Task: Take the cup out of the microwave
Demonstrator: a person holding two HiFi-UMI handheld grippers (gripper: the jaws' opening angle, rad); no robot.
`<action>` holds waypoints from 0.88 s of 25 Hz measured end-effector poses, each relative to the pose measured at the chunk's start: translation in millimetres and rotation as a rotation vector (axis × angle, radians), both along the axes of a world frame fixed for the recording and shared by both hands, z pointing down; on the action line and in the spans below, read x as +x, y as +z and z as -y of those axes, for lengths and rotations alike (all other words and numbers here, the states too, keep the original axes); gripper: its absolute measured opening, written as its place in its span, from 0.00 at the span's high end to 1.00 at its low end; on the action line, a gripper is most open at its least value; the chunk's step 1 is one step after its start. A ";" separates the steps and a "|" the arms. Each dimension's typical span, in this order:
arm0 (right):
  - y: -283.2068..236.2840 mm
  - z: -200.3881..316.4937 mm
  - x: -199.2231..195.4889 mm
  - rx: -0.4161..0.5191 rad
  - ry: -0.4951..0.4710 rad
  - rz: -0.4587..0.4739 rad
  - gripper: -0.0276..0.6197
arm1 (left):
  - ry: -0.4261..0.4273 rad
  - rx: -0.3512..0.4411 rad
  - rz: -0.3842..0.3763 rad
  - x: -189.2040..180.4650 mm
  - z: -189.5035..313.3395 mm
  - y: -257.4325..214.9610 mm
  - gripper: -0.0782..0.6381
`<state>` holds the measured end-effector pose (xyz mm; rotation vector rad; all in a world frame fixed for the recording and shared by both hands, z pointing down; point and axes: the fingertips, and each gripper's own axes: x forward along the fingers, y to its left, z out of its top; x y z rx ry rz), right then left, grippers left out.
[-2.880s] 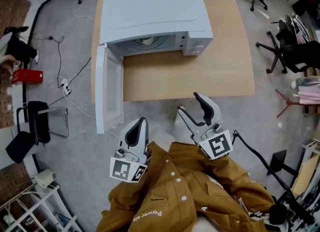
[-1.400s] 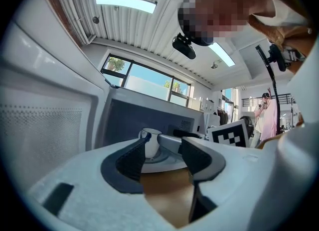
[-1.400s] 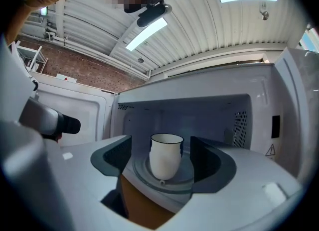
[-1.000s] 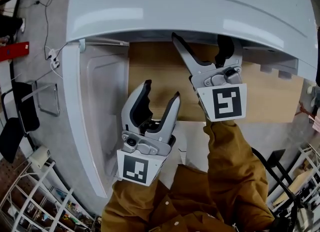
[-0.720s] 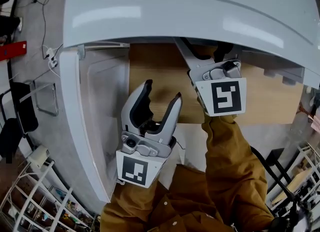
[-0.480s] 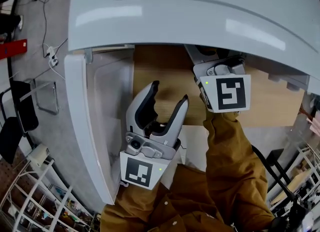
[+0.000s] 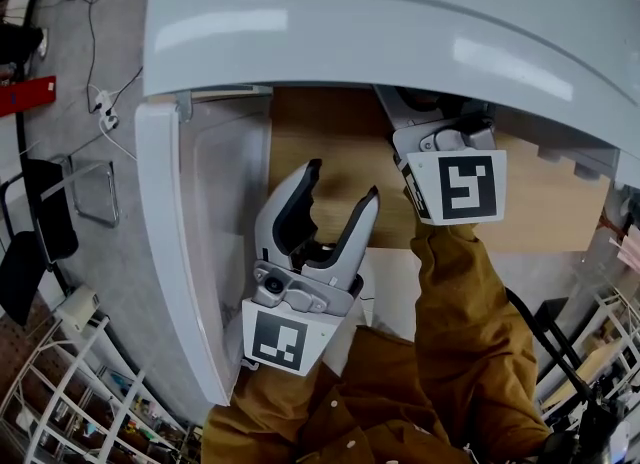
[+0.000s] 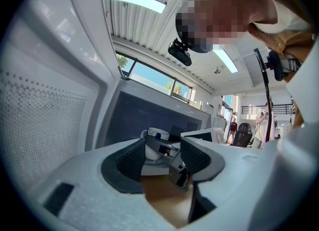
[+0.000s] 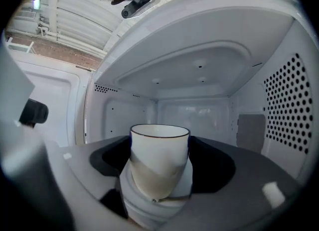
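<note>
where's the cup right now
Right gripper view, centre: the cup stands upright inside the microwave, between the jaws of the right gripper.

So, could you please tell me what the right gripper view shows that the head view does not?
Only the right gripper view: the cup inside the microwave, standing between open jaws. Only the head view: the microwave's outer top, the wooden table, and the floor with its cables. Both: the microwave and the right hand-held gripper reaching into it.
</note>
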<state>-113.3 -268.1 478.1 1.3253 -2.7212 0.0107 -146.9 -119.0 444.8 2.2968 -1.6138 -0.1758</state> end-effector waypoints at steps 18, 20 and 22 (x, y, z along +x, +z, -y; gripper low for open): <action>-34.1 -101.5 44.6 -0.079 -0.240 0.092 0.38 | 0.205 -0.014 -0.150 24.4 -2.2 -8.4 0.59; -42.1 -114.1 53.3 -0.086 -0.281 0.100 0.38 | 0.204 -0.026 -0.117 22.6 -0.3 -7.9 0.59; -52.7 -125.6 58.6 -0.092 -0.310 0.125 0.38 | 0.158 -0.044 -0.074 14.7 5.5 -3.7 0.65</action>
